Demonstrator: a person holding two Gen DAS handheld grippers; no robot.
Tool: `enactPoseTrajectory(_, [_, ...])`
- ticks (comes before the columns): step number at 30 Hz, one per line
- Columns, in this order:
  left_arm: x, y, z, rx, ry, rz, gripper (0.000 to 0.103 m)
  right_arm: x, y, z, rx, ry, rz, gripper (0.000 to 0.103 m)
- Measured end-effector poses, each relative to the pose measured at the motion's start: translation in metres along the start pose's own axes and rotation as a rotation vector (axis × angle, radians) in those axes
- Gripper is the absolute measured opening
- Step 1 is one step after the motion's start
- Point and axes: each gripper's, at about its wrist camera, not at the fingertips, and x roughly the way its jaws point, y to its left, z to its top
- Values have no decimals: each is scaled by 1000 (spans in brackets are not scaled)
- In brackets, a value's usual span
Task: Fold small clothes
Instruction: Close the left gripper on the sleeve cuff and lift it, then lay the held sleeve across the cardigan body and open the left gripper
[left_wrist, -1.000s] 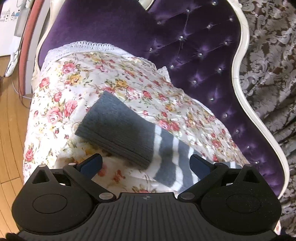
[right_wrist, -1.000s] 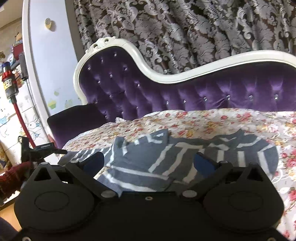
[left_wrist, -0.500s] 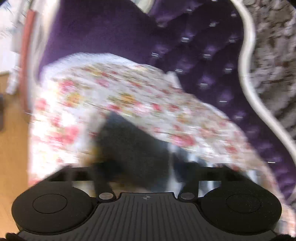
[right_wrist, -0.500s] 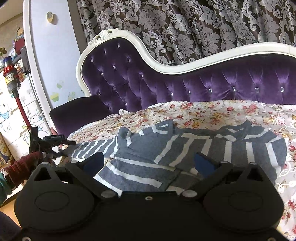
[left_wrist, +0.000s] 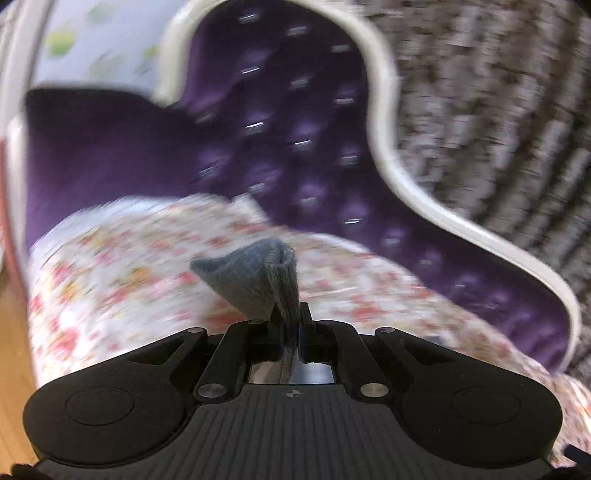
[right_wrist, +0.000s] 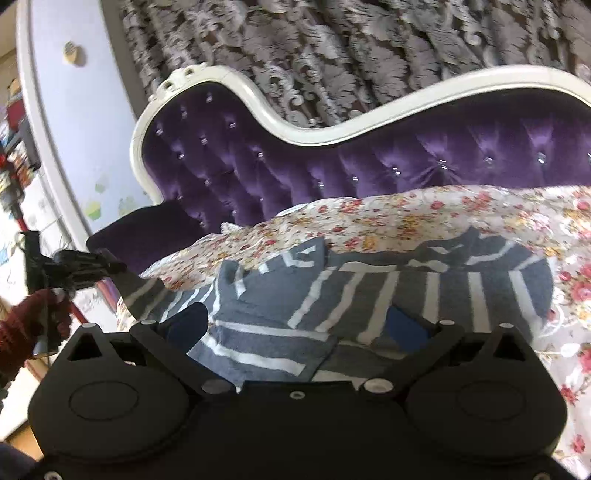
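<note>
A grey sweater with white stripes (right_wrist: 369, 295) lies crumpled on the floral sheet (right_wrist: 424, 210) of a purple sofa. My left gripper (left_wrist: 290, 325) is shut on the sweater's plain grey sleeve cuff (left_wrist: 255, 280), which sticks up bunched between the jaws. In the right wrist view the left gripper (right_wrist: 74, 266) holds the sleeve (right_wrist: 147, 291) stretched up at the far left. My right gripper (right_wrist: 295, 325) is open, its blue pads (right_wrist: 184, 321) low over the sweater's near hem.
The tufted purple sofa back (right_wrist: 369, 162) with its white frame (right_wrist: 295, 133) rises behind the sheet. Patterned curtains (right_wrist: 332, 55) hang behind. Wood floor (left_wrist: 11, 332) lies left of the sofa. A white wall panel (right_wrist: 74, 110) stands at the left.
My left gripper has closed on the sleeve cuff and lifted it off the sheet, swinging fast. My right gripper has moved lower and closer over the sweater, still open.
</note>
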Motion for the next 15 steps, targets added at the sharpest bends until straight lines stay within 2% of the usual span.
enactPoseTrajectory(7, [-8,-121,16,164,2,-181,6,-12,-28,10,163,-18,-37,103])
enactPoseTrajectory(11, [2,-182,3,237,30,-264,6,-24,-43,17,210,-50,-86,103])
enactPoseTrajectory(15, [20,-235,-24,282,83,-334,6,-38,-56,25,252,-89,-115,103])
